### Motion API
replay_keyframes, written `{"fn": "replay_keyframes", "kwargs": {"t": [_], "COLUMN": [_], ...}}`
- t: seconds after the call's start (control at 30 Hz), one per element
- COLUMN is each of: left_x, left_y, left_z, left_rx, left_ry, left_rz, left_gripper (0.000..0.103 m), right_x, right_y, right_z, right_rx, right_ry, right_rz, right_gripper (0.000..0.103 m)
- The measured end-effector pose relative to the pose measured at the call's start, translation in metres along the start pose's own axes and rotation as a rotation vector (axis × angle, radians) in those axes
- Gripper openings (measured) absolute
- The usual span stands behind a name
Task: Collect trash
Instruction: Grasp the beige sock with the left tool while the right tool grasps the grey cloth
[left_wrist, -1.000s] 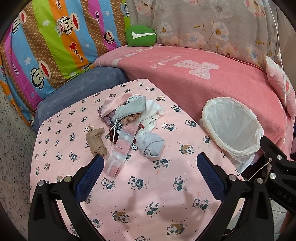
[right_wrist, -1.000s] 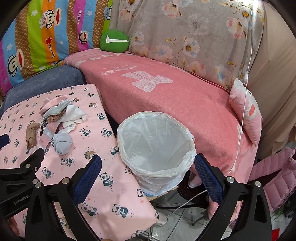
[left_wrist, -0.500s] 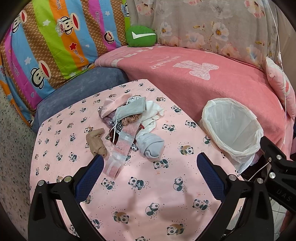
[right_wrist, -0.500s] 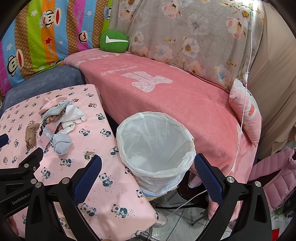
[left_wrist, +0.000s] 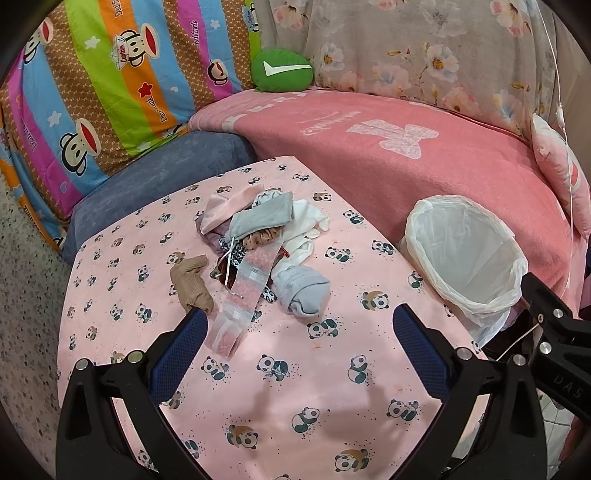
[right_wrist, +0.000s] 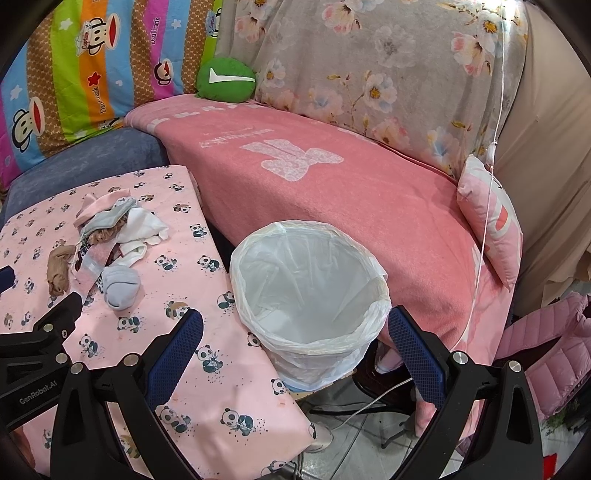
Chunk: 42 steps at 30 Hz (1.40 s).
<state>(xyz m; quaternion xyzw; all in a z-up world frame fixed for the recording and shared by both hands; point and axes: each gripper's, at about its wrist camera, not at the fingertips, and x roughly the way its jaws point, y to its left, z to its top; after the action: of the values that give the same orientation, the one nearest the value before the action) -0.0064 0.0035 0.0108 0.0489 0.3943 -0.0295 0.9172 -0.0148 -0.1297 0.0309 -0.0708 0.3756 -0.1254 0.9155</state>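
A heap of socks, cloth scraps and a clear plastic bag (left_wrist: 242, 295) lies mid-table on the panda-print cloth (left_wrist: 295, 387). A tan sock (left_wrist: 192, 286) rests at its left, a rolled pale-blue sock (left_wrist: 304, 290) at its right. My left gripper (left_wrist: 295, 328) hovers open just short of the heap, holding nothing. A bin lined with a white bag (left_wrist: 465, 258) stands off the table's right edge. In the right wrist view my right gripper (right_wrist: 295, 328) is open and empty over that bin (right_wrist: 310, 291), with the heap (right_wrist: 110, 240) far left.
A pink-blanketed sofa (left_wrist: 406, 155) wraps behind the table and bin. A green cushion (left_wrist: 282, 70), a striped cartoon quilt (left_wrist: 110, 81) and a pink pillow (right_wrist: 491, 221) lie on it. A white cable (right_wrist: 491, 155) hangs at the right. Floor and a pink jacket (right_wrist: 546, 354) show lower right.
Both grippers have barely shifted, and the view has crept slightly. Nothing on the table has moved and both grippers stay open.
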Motion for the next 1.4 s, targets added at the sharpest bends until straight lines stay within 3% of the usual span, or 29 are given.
{"fn": "replay_keyframes", "kwargs": {"t": [0.5, 0.73, 1.0, 1.4], "left_x": [0.025, 0.065, 0.117, 0.16], "left_y": [0.026, 0.076, 0.147, 0.186], "left_z": [0.004, 0.005, -0.002, -0.003], "left_rx": [-0.025, -0.091, -0.223, -0.382], "left_ry": [0.002, 0.045, 0.136, 0.216], "left_rz": [-0.024, -0.017, 0.048, -0.121], "left_gripper": [0.096, 0.096, 0.096, 0.092], "right_x": [0.015, 0.031, 0.06, 0.106], "right_y": [0.016, 0.038, 0.097, 0.18], "right_z": [0.008, 0.023, 0.039, 0.077], "right_rx": [0.004, 0.038, 0.011, 0.0], "right_ry": [0.004, -0.019, -0.019, 0.015], "right_rz": [-0.005, 0.06, 0.164, 0.299], "right_gripper": [0.098, 0.098, 0.098, 0.098]}}
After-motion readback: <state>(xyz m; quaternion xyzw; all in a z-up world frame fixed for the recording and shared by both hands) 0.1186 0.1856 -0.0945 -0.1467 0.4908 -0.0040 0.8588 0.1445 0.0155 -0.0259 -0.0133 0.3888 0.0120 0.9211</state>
